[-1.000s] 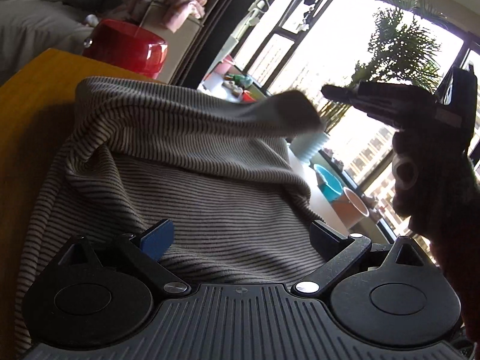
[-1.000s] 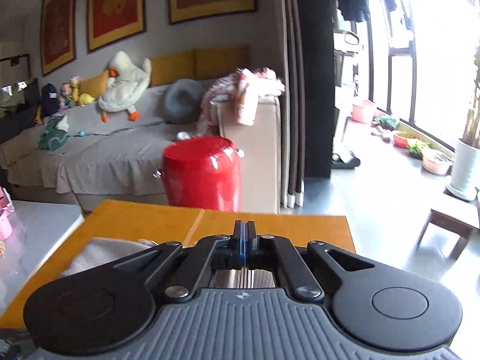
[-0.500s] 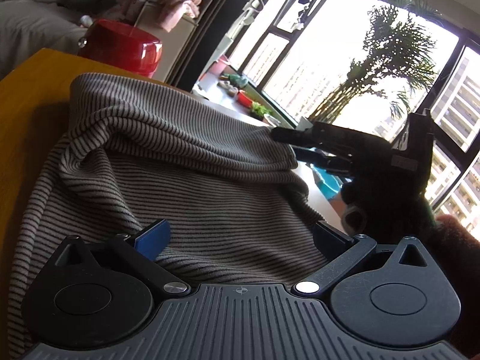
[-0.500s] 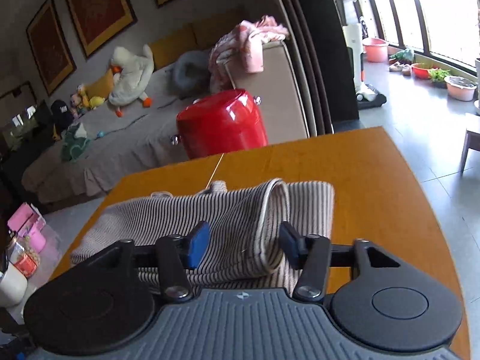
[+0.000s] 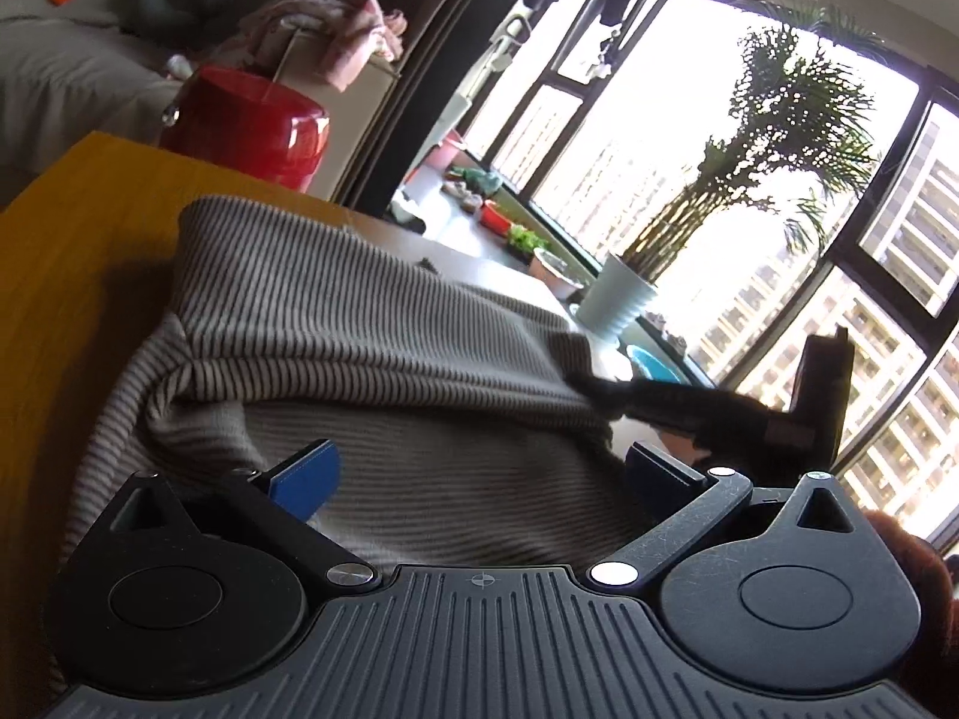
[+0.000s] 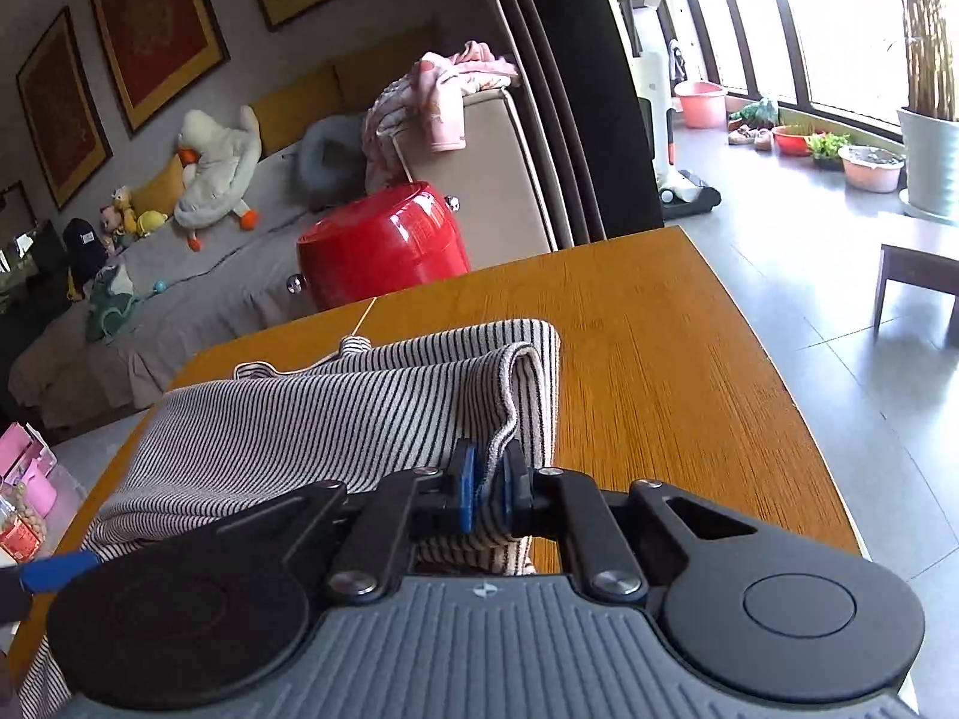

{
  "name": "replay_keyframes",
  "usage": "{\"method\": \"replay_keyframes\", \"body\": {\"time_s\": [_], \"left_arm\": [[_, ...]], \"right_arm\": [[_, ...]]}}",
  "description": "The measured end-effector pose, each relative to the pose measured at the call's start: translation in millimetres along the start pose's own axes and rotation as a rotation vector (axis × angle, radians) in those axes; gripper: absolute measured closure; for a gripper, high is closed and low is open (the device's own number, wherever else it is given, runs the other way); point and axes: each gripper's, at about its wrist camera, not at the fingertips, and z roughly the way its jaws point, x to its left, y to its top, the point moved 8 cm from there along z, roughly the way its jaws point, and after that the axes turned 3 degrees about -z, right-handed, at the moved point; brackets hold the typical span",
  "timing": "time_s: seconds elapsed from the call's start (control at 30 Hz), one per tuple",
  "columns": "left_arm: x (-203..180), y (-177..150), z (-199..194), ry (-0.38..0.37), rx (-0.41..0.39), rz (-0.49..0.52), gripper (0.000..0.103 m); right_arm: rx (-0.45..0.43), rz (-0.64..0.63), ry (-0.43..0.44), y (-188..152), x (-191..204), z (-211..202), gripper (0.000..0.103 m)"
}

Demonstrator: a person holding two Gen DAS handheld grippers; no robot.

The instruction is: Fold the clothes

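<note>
A grey-and-black striped garment (image 5: 371, 335) lies partly folded on the orange wooden table (image 5: 66, 275). My left gripper (image 5: 473, 479) is open, its blue pads wide apart over the garment's near part. My right gripper (image 6: 486, 485) is shut on the folded edge of the striped garment (image 6: 335, 407), pinching the cloth between its blue pads. The right gripper also shows in the left wrist view (image 5: 599, 386), gripping the fold at the right side.
A red round stool (image 6: 383, 242) stands beyond the table's far edge, with a sofa (image 6: 198, 251) carrying toys and clothes behind it. Bare table (image 6: 671, 371) lies right of the garment. Plant pots (image 6: 932, 156) and a small bench (image 6: 917, 269) stand by the window.
My right gripper came down to the garment's folded edge, opened, then closed on it. The raised flap of cloth has settled lower. My left gripper stayed open and nearly still.
</note>
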Motion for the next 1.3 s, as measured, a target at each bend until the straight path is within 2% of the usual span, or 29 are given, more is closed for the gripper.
{"method": "replay_keyframes", "body": {"time_s": [0.17,0.23,0.27,0.3,0.33,0.4,0.47,0.53,0.6,0.7,0.77,0.8,0.87,0.93,1.0,1.3], "left_arm": [[14.9,44.3,22.4,0.074,-0.049,-0.025,0.000],[30.3,47.4,37.7,0.107,-0.032,-0.049,0.000],[38.6,47.3,45.0,0.122,-0.023,-0.062,0.000],[45.4,45.2,49.9,0.124,-0.019,-0.071,0.000],[44.6,42.8,49.5,0.122,-0.030,-0.046,0.000],[42.9,38.1,48.6,0.116,-0.050,0.003,0.000],[38.8,36.0,48.8,0.129,-0.050,0.030,0.000],[39.2,36.2,49.2,0.127,-0.052,0.027,0.000],[40.0,36.4,49.2,0.123,-0.054,0.021,0.000],[40.5,36.0,49.2,0.122,-0.057,0.020,0.000],[41.4,36.1,49.3,0.119,-0.058,0.017,0.000],[41.8,36.2,49.4,0.117,-0.058,0.016,0.000],[42.8,37.1,49.2,0.111,-0.060,0.010,0.000],[43.5,36.8,47.8,0.104,-0.060,0.006,0.000],[44.3,36.3,45.9,0.096,-0.058,0.003,0.000],[39.6,34.0,33.6,0.112,-0.042,0.036,0.000]], "right_arm": [[0.006,-0.039,-0.006,-2.3,-0.8,-1.8,0.091],[0.011,-0.027,-0.007,-3.2,-3.4,-2.3,0.086],[0.016,-0.030,-0.036,-2.9,-5.5,-1.8,0.082],[0.022,-0.036,-0.072,-2.4,-7.8,-1.4,0.060],[0.028,-0.042,-0.109,-1.8,-10.1,-1.0,0.042],[0.020,-0.066,-0.125,2.9,-10.2,-2.1,0.040],[-0.033,-0.119,-0.147,12.3,-4.0,-10.8,0.035],[-0.105,-0.148,-0.133,25.0,7.3,-23.4,0.016],[-0.167,-0.127,-0.054,36.5,22.4,-35.1,0.000],[-0.139,-0.078,0.103,37.5,47.1,-32.4,0.000],[-0.087,-0.049,0.158,30.5,58.6,-20.3,0.000],[-0.055,-0.041,0.144,24.2,59.7,-11.2,0.000],[0.042,-0.025,0.063,4.1,53.8,14.4,0.000],[0.016,-0.088,0.026,-2.3,57.7,19.5,0.000],[0.018,-0.098,0.016,-2.6,59.3,19.0,0.000],[-0.012,-0.058,0.082,-3.8,50.6,14.1,0.000]]}}
